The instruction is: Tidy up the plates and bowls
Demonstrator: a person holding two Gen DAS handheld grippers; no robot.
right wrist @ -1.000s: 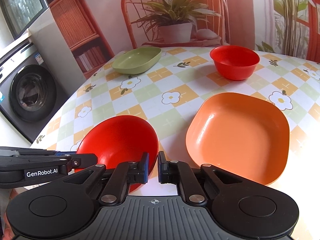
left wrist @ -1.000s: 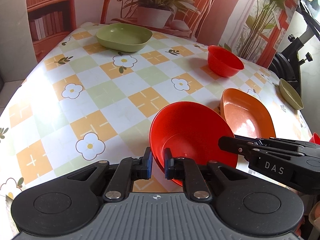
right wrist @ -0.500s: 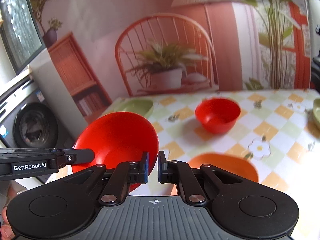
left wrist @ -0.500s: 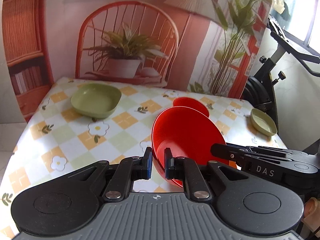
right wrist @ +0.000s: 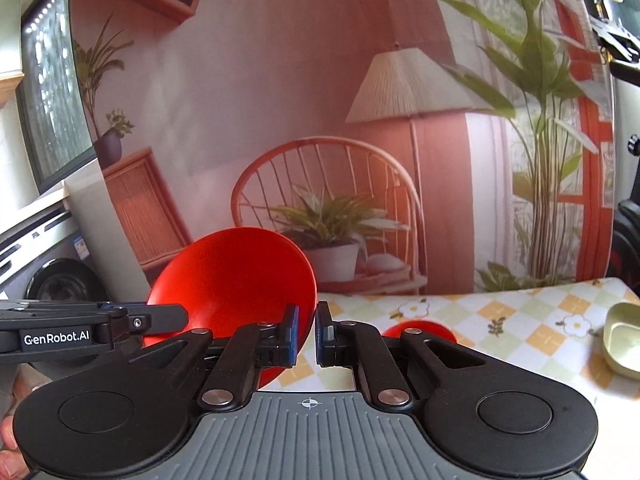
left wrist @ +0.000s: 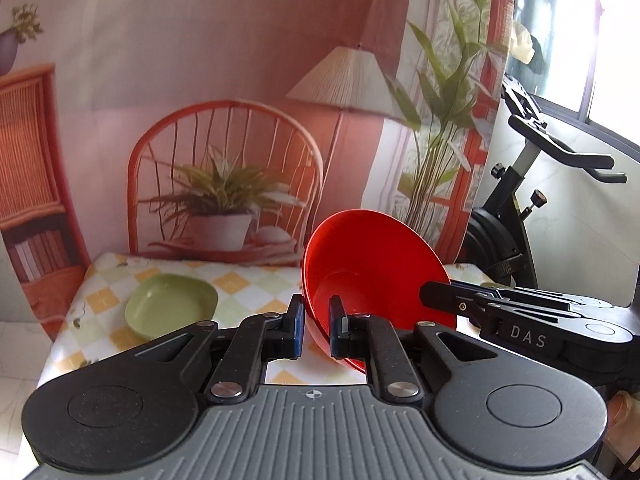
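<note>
We noted glossy red bowl (left wrist: 372, 276) tilted, airborne above bench (left wrist: 248, 284). Left tongs (left wrist: 317, 330) pinched its rim; right tongs (right wrist: 307, 334) nearly closed, empty.

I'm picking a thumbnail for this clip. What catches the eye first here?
The big red bowl dominates: held up off the table, tilted, its rim pinched by the left tool and the right tool. Behind it, a green dish sits on the checked flowered tablecloth before a printed backdrop of a wicker chair.
</note>
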